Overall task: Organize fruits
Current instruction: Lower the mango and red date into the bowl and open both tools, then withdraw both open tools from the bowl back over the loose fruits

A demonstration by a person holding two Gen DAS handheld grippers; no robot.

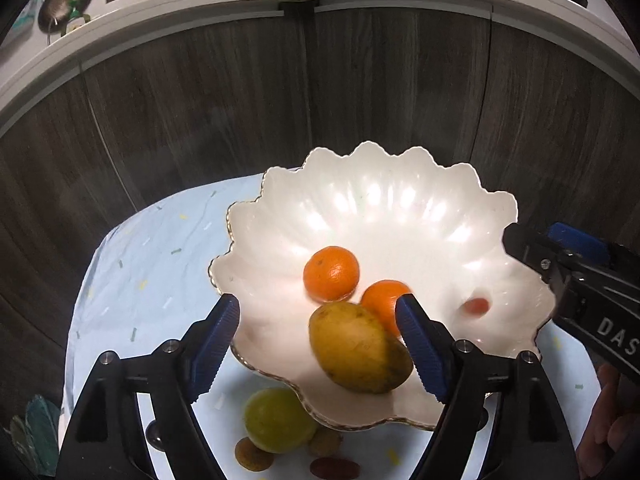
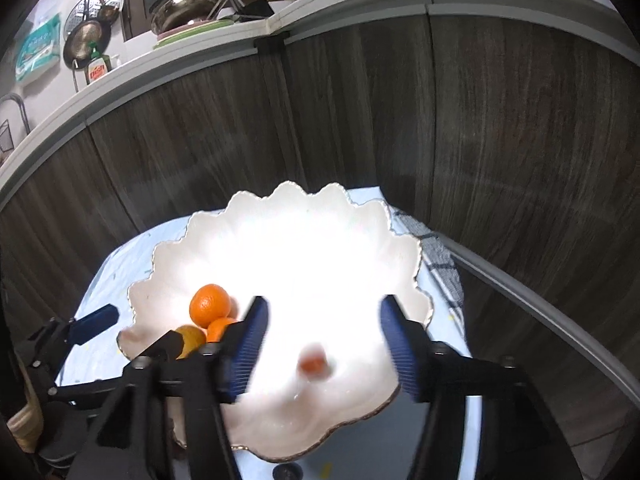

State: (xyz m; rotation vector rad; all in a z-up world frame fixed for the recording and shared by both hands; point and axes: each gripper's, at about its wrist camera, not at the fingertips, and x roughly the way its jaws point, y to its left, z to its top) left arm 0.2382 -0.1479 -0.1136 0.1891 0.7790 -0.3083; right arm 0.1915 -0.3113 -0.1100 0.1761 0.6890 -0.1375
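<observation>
On a small table covered by a pale blue cloth (image 1: pixel 160 280) sits a white scalloped bowl (image 1: pixel 400 208) with a gold-trimmed rim. Inside it lie two mandarins (image 1: pixel 331 274) side by side, a yellow-green mango (image 1: pixel 356 346) touching the nearer one, and — blurred, well apart from them toward the right side — a small red fruit (image 1: pixel 476 306).

The left gripper (image 1: pixel 318 338) hangs over the near rim with its blue pads (image 1: pixel 216 344) spread wide, the mango showing between them but not pinched. The right gripper (image 2: pixel 322 344) hovers above the bowl's right half, its jaws likewise apart and empty, the small red fruit in the gap below.

On the cloth just outside the near rim rest a green round fruit (image 1: pixel 276 420) and several small brownish and reddish fruits (image 1: pixel 252 454). Dark wood-grain cabinet fronts (image 1: pixel 200 120) rise behind the table.
</observation>
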